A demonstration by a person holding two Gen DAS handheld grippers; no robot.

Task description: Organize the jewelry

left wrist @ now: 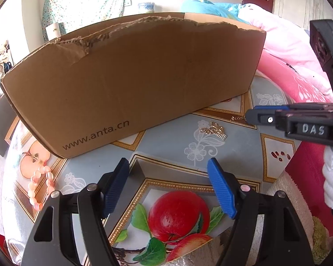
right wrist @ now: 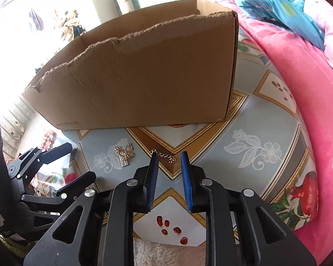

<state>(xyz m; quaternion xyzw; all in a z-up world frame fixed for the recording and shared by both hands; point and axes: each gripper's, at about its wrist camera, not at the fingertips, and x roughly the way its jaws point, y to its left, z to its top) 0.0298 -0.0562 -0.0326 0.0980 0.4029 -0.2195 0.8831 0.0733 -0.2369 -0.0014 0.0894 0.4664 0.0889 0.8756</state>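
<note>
Right wrist view: right gripper [right wrist: 169, 155] parted, nothing clamped; gold chain [right wrist: 163, 155] lies at its fingertips, frame centre.
Left wrist view: left gripper [left wrist: 168, 166] wide, empty; gold pendant [left wrist: 214, 130] right of centre; bead bracelet [left wrist: 40, 185] lower left.

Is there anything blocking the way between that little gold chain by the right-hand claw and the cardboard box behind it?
Only the box's own front wall. The gold chain lies on the tablecloth at the tips of the right gripper, bare cloth beyond it. The cardboard box has a tall torn front wall the chain must go over.
</note>
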